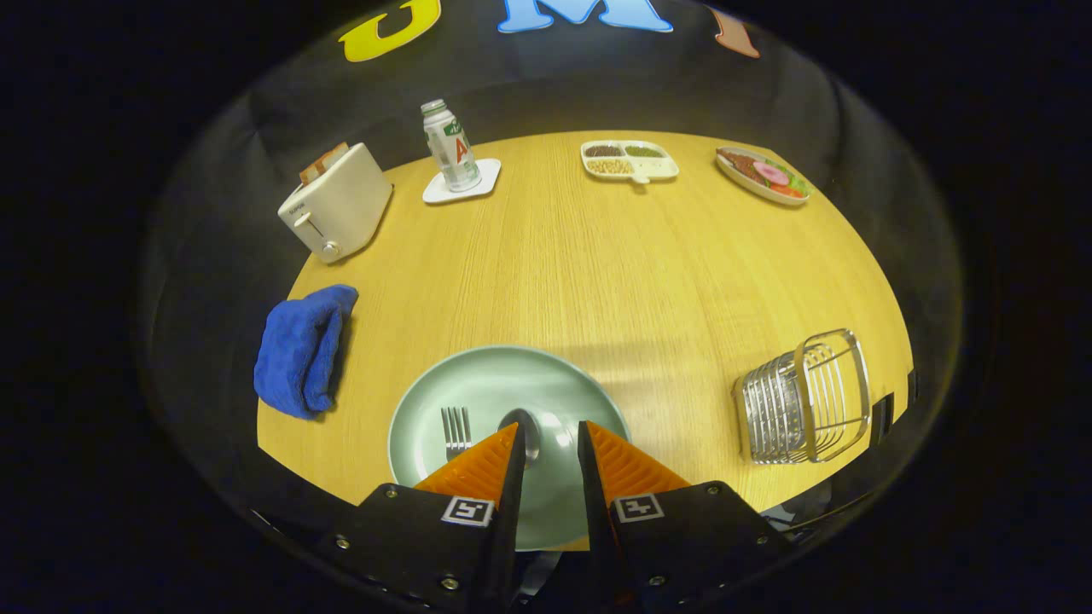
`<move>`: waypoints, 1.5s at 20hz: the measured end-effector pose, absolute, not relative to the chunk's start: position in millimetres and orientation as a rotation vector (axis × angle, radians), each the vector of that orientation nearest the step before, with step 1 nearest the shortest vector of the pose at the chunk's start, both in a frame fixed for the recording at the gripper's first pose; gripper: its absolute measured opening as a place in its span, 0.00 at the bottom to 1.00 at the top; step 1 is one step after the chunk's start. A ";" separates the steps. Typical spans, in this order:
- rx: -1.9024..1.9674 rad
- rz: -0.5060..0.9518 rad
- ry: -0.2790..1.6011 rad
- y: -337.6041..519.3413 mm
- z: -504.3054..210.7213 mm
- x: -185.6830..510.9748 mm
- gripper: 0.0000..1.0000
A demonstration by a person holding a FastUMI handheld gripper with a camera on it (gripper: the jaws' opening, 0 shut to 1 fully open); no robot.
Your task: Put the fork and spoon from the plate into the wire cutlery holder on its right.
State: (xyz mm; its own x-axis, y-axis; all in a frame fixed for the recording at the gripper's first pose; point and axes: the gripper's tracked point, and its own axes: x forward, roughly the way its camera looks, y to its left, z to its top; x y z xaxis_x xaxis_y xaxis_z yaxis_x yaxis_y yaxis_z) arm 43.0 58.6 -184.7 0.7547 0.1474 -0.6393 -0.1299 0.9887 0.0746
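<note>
Down at the near edge of the round wooden table [597, 256], the gripper [548, 431] hangs over a pale green plate [478, 379], its fingers a narrow gap apart and holding nothing. On the plate the fork [455, 429] lies tines away from the gripper, just outside the left finger. The spoon [525, 433] lies beside it, its bowl showing at the tip of the left finger and partly in the gap. The wire cutlery holder [802, 397] lies tipped on its side to the plate's right, well apart from it. To the plate's left sits a folded blue cloth [303, 350]. Beyond the plate, along the far rim, stand a white toaster [335, 211] with bread in it, a bottle [450, 145] on a white coaster [461, 182], a divided snack tray [630, 160] and a plate of food [762, 175].
</note>
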 end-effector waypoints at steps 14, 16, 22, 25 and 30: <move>0.056 0.254 0.990 84.2 -248.4 7.4 0.37; 0.071 0.236 1.020 78.7 -251.5 5.4 0.37; 0.285 0.260 1.092 88.7 -266.5 1.1 0.12; 0.393 0.250 1.131 91.8 -266.8 -3.4 0.12; 0.471 0.225 1.108 86.1 -261.7 0.1 0.02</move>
